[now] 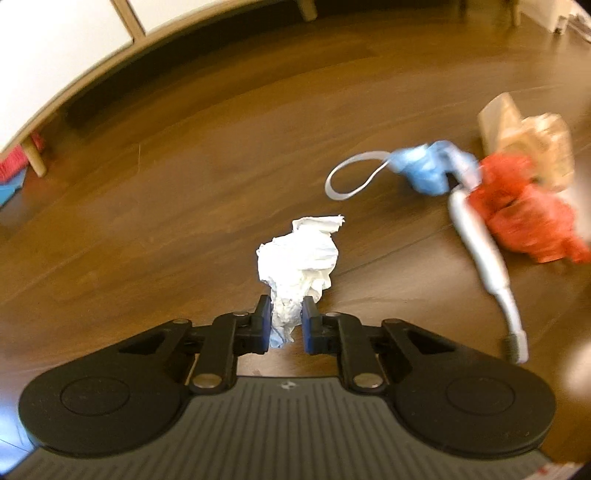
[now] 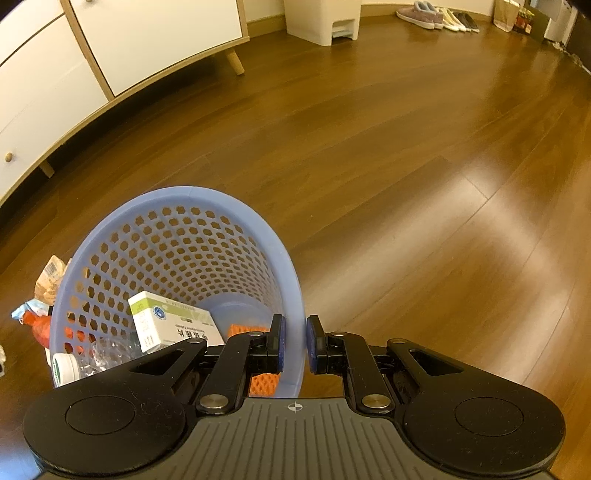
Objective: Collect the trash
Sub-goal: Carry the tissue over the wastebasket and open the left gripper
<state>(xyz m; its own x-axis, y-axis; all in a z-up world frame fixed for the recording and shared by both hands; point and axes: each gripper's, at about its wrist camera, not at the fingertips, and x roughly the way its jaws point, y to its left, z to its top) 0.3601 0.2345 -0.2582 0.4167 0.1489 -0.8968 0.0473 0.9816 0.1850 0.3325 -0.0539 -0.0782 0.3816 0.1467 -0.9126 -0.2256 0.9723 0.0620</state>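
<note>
**Trash on the floor, basket gripped at its rim**

Trash lay scattered on a brown wooden floor, and some of it already sat inside a blue plastic basket with a honeycomb of holes in its wall. A white cabinet on short wooden legs stood along the far side of the room, with a pale bin and a row of shoes well beyond it.

The basket was tilted toward the right wrist camera. The right gripper was closed down on the near rim, one pad inside the wall and one outside. Inside the basket were a white and green box, a clear crushed bottle, a small white jar with a green edge and a piece of orange foam netting. More litter lay on the floor just beside the basket's left wall.

In the left wrist view, the left gripper had its blue pads nearly together around the lower end of a crumpled white tissue, which stood up from the floor between them. Well to the right, blurred, lay a red plastic bag, a tan paper wrapper touching it behind, a crumpled blue face mask with its white ear loop stretched out on the floor, and a grey tube beside the bag.
</note>
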